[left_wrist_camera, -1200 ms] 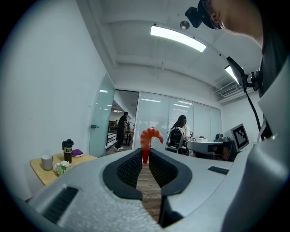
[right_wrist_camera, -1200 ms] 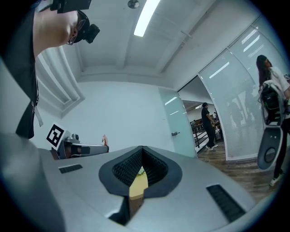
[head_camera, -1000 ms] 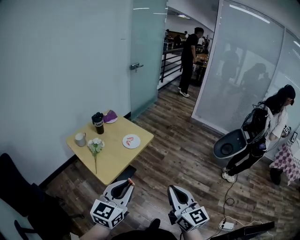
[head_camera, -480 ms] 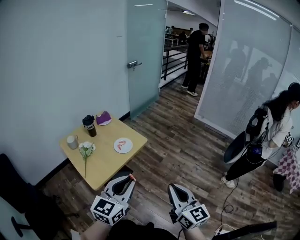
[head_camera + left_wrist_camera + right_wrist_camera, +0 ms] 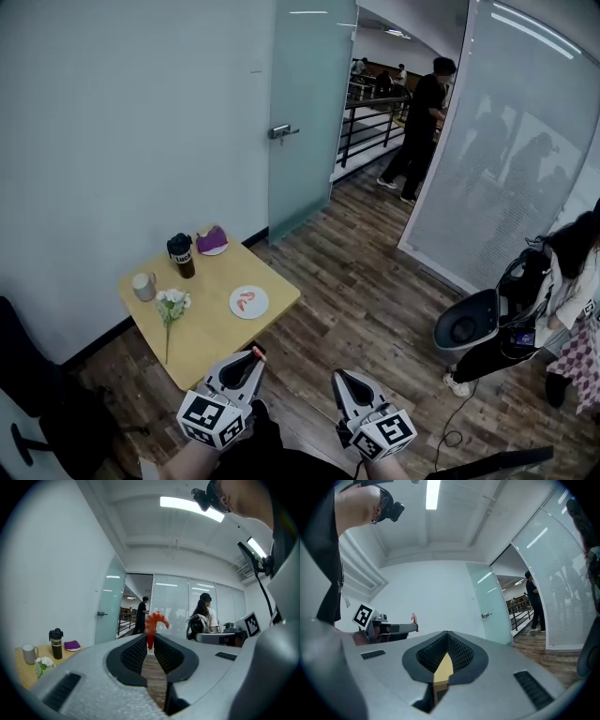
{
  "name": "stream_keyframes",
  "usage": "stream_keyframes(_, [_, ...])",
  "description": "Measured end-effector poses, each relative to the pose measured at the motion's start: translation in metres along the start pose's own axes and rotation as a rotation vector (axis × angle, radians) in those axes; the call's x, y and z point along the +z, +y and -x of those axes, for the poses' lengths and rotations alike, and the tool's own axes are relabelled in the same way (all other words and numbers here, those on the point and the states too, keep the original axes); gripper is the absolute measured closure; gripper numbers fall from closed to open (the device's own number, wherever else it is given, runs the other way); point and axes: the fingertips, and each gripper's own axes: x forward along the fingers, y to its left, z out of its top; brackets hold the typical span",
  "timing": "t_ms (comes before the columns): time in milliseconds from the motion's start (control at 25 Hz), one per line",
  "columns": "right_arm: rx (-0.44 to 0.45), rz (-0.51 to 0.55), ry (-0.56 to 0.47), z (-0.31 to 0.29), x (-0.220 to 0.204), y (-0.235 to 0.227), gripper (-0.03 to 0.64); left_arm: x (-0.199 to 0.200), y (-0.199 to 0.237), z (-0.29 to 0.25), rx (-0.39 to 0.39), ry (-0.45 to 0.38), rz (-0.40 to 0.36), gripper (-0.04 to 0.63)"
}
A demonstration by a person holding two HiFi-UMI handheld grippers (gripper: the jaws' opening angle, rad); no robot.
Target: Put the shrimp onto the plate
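Carry the shrimp (image 5: 152,623) to the white plate (image 5: 248,302) on the wooden surface (image 5: 202,342), well apart ahead-left, and release it only above bare plate. Your left claw (image 5: 150,638) is clamped on the shrimp's tail, low and close to your body. The right claw (image 5: 446,635) is closed on nothing, alongside.

Wooden table (image 5: 220,333) — mug (image 5: 143,286), white flowers (image 5: 171,301), black tumbler (image 5: 180,255) on top
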Motion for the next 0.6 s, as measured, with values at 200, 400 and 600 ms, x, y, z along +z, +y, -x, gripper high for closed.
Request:
stream_keyframes(200, [0.012,-0.005,0.029,-0.048,0.0,-0.03,0.619,0.005,0.038,-0.041,0.012,-0.01,0.004,0.546])
stream_keyframes(400, [0.033,0.001,0.018,-0.114,0.014,-0.049,0.618,0.022,0.087,-0.077,0.021,-0.014,-0.004,0.546])
stream_keyframes(600, [0.063,0.0,0.016,-0.184,0.019,-0.06,0.618,0.038,0.147,-0.103,0.047,-0.02,-0.017,0.546])
